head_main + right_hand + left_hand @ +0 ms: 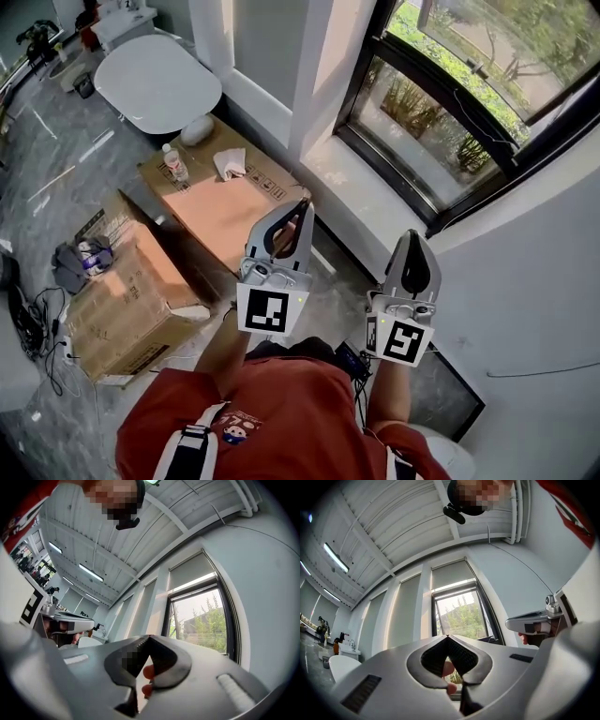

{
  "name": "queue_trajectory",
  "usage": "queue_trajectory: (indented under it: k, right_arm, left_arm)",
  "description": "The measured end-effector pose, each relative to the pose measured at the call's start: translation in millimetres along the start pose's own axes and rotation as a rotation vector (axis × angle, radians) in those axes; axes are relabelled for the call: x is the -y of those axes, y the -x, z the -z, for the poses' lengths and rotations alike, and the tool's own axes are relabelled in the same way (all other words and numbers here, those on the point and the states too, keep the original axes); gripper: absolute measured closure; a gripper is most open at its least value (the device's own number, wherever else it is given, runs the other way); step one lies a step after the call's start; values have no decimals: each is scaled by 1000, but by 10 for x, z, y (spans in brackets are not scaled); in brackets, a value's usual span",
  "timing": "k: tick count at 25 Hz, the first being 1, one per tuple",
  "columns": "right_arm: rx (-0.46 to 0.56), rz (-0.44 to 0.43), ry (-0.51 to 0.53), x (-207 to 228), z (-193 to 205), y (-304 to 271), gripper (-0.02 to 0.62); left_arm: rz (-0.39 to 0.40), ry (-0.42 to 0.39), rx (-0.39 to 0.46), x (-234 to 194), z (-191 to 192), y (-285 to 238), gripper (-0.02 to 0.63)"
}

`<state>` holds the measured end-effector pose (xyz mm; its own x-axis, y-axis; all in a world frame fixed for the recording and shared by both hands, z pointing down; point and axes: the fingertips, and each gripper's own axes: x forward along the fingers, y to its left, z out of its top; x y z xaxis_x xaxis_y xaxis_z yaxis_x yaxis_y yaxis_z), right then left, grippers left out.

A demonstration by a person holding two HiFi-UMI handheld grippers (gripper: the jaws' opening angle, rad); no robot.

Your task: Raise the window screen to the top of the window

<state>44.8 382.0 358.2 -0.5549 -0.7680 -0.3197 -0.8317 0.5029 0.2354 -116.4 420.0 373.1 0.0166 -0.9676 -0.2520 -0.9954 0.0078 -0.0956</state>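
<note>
Left gripper (304, 204) and right gripper (412, 236) are held side by side, jaws clenched on nothing; the window (450, 103) is seen at one o'clock.

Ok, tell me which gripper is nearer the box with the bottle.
Left. The left gripper hangs just beside the box; the right gripper is further off, near a corner of the window.
</note>
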Motion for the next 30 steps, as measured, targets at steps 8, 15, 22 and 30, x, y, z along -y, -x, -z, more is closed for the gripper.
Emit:
queue_trajectory:
  k: [8,15,22,30]
  right_arm:
    - [32,-4,-17,74,103,-314,586]
    - [41,14,-41,369,373,-698,586]
    - [31,77,-55,999,706,-1090,586]
    - [23,157,-90,1805,1079,-1454,586]
  left_arm:
    - [-3,-25,24,-109,14,-265,600]
    - [7,-27,14,-71,187,-800,600]
    - [31,-47,12,128,374,-1563,600]
    - [91,-74,13,524,514,-2451,600]
